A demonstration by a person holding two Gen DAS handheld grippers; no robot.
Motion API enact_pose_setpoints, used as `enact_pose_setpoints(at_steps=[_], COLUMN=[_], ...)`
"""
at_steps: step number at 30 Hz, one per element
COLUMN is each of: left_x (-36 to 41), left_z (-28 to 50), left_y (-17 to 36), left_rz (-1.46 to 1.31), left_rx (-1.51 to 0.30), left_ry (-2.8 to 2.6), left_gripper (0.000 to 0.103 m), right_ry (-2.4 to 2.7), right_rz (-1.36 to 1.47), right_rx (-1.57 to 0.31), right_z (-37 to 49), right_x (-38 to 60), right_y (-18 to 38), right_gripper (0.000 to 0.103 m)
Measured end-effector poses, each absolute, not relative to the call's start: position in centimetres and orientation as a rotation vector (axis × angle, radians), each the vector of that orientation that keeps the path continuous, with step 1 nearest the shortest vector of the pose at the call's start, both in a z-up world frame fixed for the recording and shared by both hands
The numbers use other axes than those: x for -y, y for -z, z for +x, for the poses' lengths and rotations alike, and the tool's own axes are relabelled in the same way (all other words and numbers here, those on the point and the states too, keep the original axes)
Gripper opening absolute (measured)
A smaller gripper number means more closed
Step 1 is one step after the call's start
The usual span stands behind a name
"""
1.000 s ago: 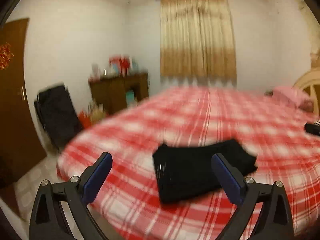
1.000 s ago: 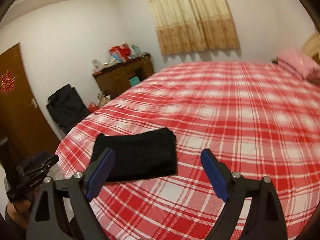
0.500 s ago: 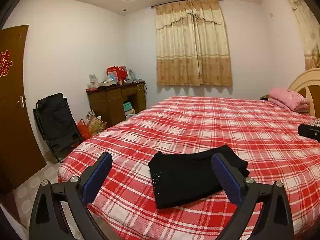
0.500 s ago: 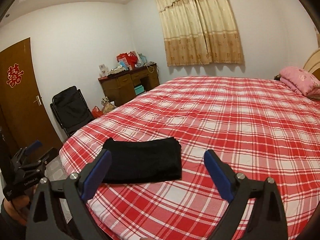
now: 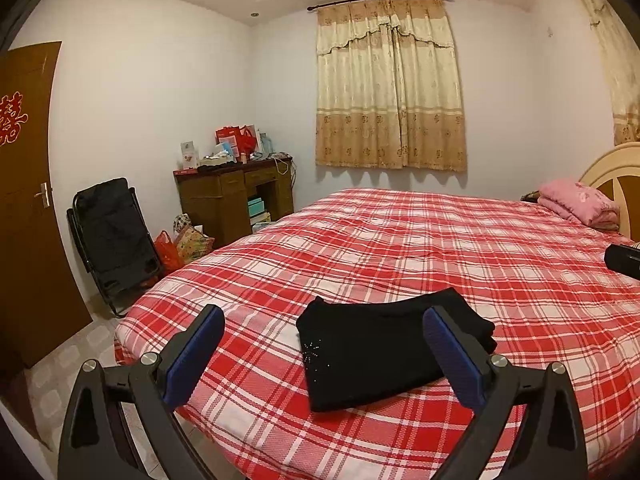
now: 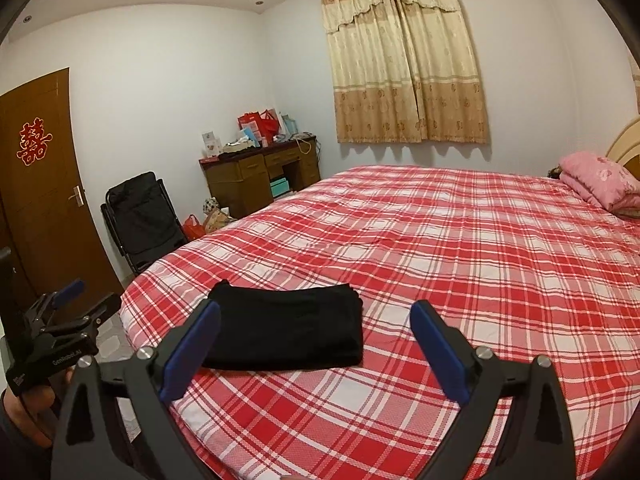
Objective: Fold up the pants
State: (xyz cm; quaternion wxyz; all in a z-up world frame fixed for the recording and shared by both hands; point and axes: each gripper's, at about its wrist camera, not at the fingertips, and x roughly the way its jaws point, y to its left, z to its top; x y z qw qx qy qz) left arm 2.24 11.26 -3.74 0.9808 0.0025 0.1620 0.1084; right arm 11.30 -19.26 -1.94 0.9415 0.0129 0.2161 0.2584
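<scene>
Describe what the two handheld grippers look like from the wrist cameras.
Both grippers, left gripper and right gripper, are alike: black plastic triangulated finger arms, silver pivot bolts, and blue ribbed pads. In the right wrist view, the left gripper's black body bears white "GenRobot.AI" lettering, gripped by a hand in a dark sleeve.

Both my wrist cameras looked forward from above the bed's (image 5: 400, 248) near corner toward the curtained far wall. They shared the folded pants (image 6: 288, 328), the desk (image 5: 232, 196) and the door (image 6: 40, 184). My right view caught my left hand-held gripper (image 6: 76, 300) at its left edge.
</scene>
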Motion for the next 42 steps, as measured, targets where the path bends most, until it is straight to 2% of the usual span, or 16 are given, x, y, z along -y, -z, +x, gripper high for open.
enact_pose_setpoints(at_steps=[8,12,31,42], left_x=[-11.26,-11.25,-10.41,-10.98], left_z=[2.17,2.20,2.28,1.66], left_y=[3.72,3.68,3.93,3.16], left_rz=[0.006,0.008,0.070,0.016], left_rx=[-0.330,-0.329,-0.339,-0.318], left_ry=[-0.216,-0.217,-0.218,-0.192], left_gripper=[0.100,0.100,0.100,0.100], right_ry=[-0.521,-0.520,-0.513,-0.503], right_rz=[0.021,0.022,0.013,-0.018], right_rx=[-0.437,-0.431,-0.429,-0.421], right_z=[11.28,11.22,11.28,11.16], right_x=[19.23,19.20,19.40,19.21], right_y=[1.98,1.89,2.17,2.33], right_gripper=[0.099,0.103,0.103,0.103])
